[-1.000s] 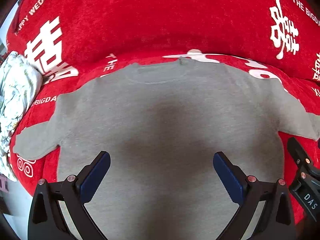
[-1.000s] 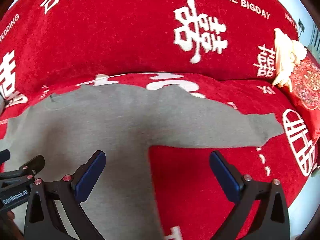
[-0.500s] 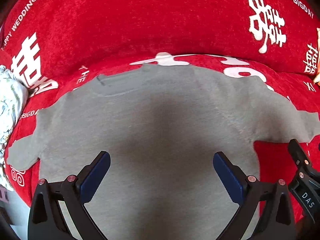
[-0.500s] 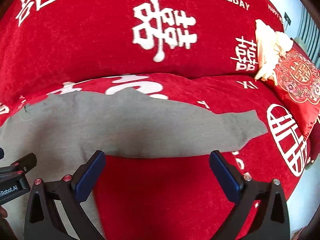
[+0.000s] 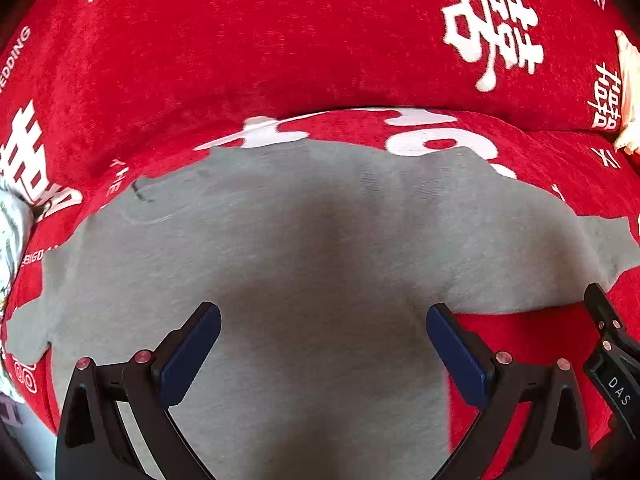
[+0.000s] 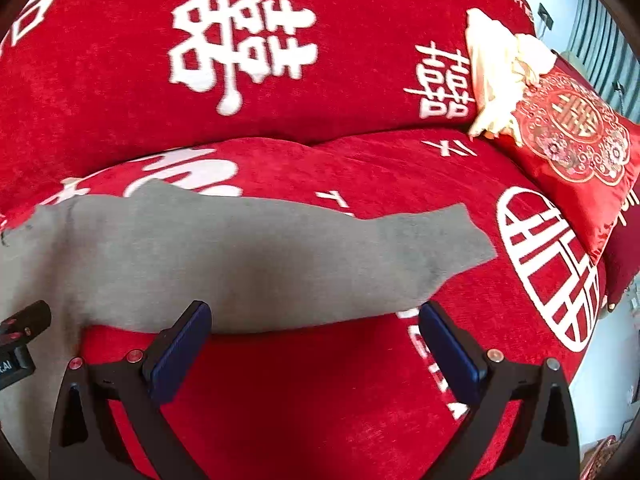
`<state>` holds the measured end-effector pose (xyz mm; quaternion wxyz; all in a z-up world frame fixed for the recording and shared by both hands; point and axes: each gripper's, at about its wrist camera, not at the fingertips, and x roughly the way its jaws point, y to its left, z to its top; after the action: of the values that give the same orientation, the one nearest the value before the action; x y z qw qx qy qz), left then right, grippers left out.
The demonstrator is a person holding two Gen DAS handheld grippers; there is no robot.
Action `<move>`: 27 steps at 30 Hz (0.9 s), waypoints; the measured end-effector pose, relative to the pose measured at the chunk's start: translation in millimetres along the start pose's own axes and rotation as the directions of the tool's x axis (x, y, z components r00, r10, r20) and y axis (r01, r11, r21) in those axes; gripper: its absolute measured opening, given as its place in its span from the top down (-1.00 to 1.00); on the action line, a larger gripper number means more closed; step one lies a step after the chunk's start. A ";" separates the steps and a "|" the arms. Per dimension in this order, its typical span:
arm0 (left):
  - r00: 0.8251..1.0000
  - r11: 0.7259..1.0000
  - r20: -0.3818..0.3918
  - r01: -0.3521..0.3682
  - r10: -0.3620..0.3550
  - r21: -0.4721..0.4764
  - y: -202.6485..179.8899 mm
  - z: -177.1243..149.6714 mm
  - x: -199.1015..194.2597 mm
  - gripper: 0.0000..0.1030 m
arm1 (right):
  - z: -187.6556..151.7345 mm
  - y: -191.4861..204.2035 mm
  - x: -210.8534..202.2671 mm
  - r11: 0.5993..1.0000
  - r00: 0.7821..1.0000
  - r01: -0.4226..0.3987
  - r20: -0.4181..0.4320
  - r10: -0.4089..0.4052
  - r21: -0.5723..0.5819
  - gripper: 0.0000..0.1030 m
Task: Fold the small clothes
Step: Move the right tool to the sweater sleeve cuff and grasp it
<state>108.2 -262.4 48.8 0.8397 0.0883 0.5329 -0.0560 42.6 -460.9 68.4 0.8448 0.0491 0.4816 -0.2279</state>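
Left gripper [image 5: 323, 350]: jaws spread wide, nothing between blue pads [image 5: 191, 354], fingers pointing forward and down. Right gripper [image 6: 314, 350]: same wide spread, blue pads [image 6: 450, 350] bare, empty. Both held low, side by side, close together; each one's black body shows at edge of other's view.

Bright daylight, strong fisheye bending

A soft dark shadow is lying on the grey sweater [image 5: 320, 248] in the left wrist view, both views are curving and darkening at the corners, and slight blur is softening the red sofa cover [image 6: 320, 380] near the bottom edge.
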 end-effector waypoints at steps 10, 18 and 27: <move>1.000 0.998 -0.003 0.013 -0.013 0.053 -38.9 11.9 15.4 -1.00 | 2.0 -59.5 32.3 0.993 0.998 0.055 -0.046 -0.051 0.106 -1.00; 1.000 0.998 -0.004 0.010 -0.010 0.057 -46.5 18.0 29.5 -1.00 | 4.5 -127.4 75.1 0.952 0.990 0.111 -0.114 -0.081 0.285 -0.94; 1.000 1.000 -0.018 0.014 -0.013 0.021 -40.8 24.3 43.4 -1.00 | 36.1 -113.4 105.9 0.976 0.994 0.098 -0.076 -0.085 0.196 -0.27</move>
<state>140.5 -307.4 16.1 0.8335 0.0941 0.5404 -0.0667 67.9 -608.7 14.5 0.8077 0.1190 0.4860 -0.3120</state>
